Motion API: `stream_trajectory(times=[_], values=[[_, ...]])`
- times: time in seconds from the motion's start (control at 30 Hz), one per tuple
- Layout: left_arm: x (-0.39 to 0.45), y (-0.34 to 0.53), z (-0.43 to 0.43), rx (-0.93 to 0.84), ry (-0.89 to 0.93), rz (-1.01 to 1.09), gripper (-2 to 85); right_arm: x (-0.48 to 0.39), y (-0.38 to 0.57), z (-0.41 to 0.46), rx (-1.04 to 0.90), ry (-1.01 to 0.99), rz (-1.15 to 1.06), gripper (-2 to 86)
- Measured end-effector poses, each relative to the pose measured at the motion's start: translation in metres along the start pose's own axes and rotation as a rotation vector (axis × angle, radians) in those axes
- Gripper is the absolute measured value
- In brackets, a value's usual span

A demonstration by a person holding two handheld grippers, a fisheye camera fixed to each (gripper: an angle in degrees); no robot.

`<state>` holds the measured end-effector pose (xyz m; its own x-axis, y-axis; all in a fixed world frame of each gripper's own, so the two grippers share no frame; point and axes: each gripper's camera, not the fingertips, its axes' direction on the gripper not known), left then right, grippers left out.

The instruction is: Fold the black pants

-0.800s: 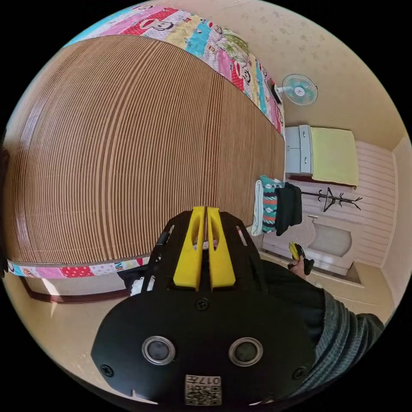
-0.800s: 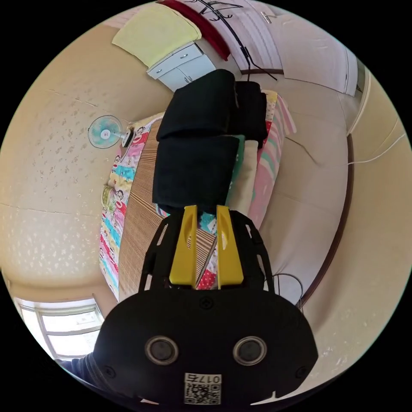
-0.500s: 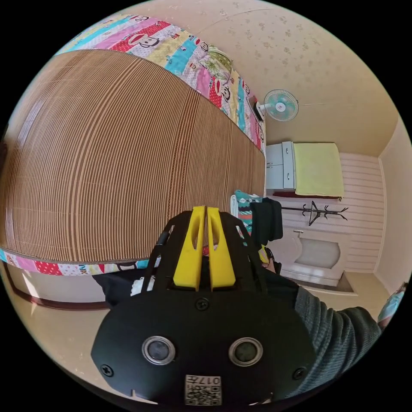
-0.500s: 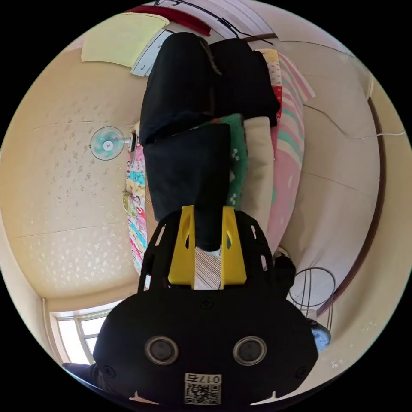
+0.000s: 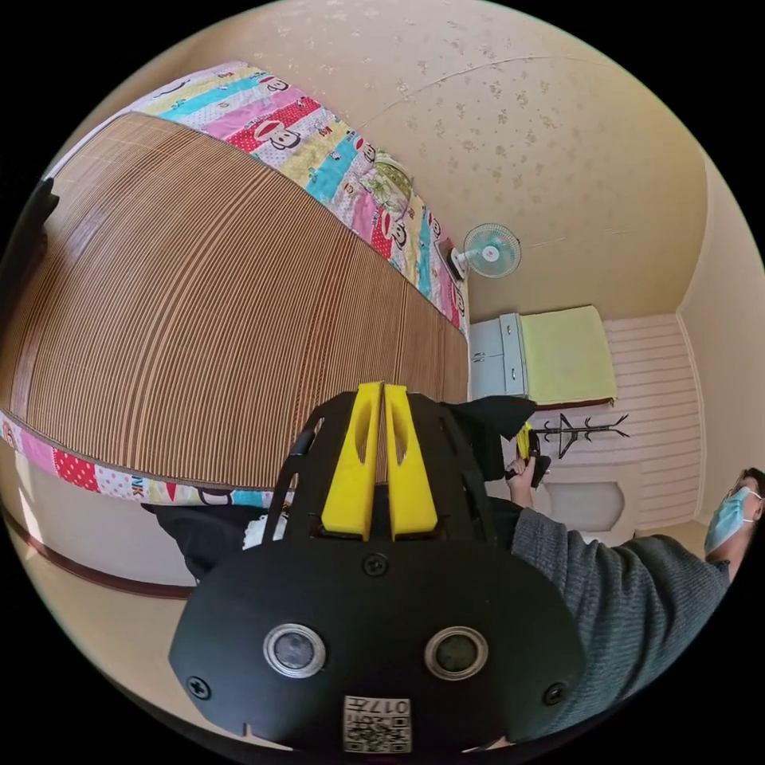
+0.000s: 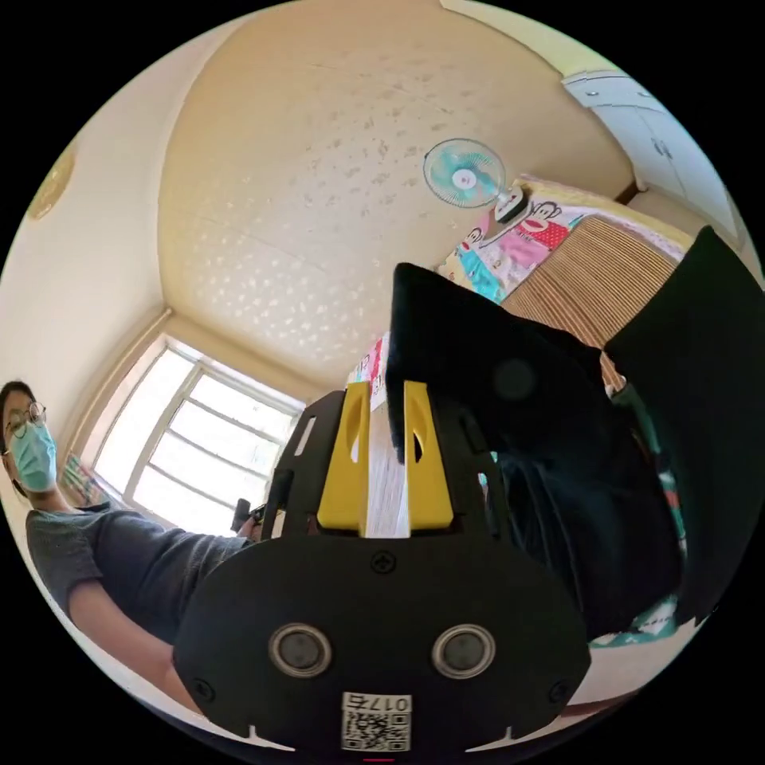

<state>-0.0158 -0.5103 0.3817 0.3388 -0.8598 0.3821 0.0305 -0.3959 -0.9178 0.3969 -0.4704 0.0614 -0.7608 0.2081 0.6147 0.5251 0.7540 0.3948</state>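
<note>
The black pants [image 6: 518,382] lie folded on a stack of folded clothes, just right of my right gripper [image 6: 386,392]. Its yellow jaws stand a little apart, and the cloth's corner sits beside the right fingertip [image 6: 414,394], not between the jaws. A second black piece [image 6: 701,398] rises at the right edge. My left gripper [image 5: 381,392] hangs over the brown striped mat [image 5: 199,319] with its jaws pressed together and nothing seen between them. In the left gripper view, a hand in a grey sleeve holds the right gripper [image 5: 523,442] by the black cloth [image 5: 490,414].
A bed with a patchwork sheet [image 5: 335,151] carries the mat. Dark cloth [image 5: 199,530] hangs below the bed's edge behind my left gripper. A wall fan [image 5: 490,249], a white cabinet [image 5: 498,355] and a coat rack [image 5: 574,430] stand beyond. A person [image 6: 96,550] stands by the window [image 6: 199,446].
The right gripper view has swung from above the stack toward the window and the person. Black cloth that lay between the right jaws is now beside them. The left view tilted upward.
</note>
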Motion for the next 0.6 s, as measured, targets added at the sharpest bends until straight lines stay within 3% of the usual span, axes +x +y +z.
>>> stream_trajectory(times=[0.07,0.13,0.27,0.37,0.6], values=[[0.001,0.004,0.015,0.024,0.031,-0.018,-1.0,-0.003,0.005,-0.004,0.020,0.150,0.039,4.9],[0.004,0.007,0.026,0.044,0.050,-0.009,-1.0,0.010,0.037,-0.021,0.096,0.390,0.217,5.4],[0.006,0.018,0.055,0.040,0.029,-0.010,-1.0,0.044,0.112,-0.042,0.138,0.640,0.564,7.3],[0.005,0.025,0.077,0.006,0.019,-0.020,-1.0,0.053,0.164,-0.048,0.136,0.640,0.671,8.2],[0.023,0.025,0.137,-0.094,-0.019,0.019,-1.0,0.069,0.209,-0.014,0.161,0.359,0.703,6.6]])
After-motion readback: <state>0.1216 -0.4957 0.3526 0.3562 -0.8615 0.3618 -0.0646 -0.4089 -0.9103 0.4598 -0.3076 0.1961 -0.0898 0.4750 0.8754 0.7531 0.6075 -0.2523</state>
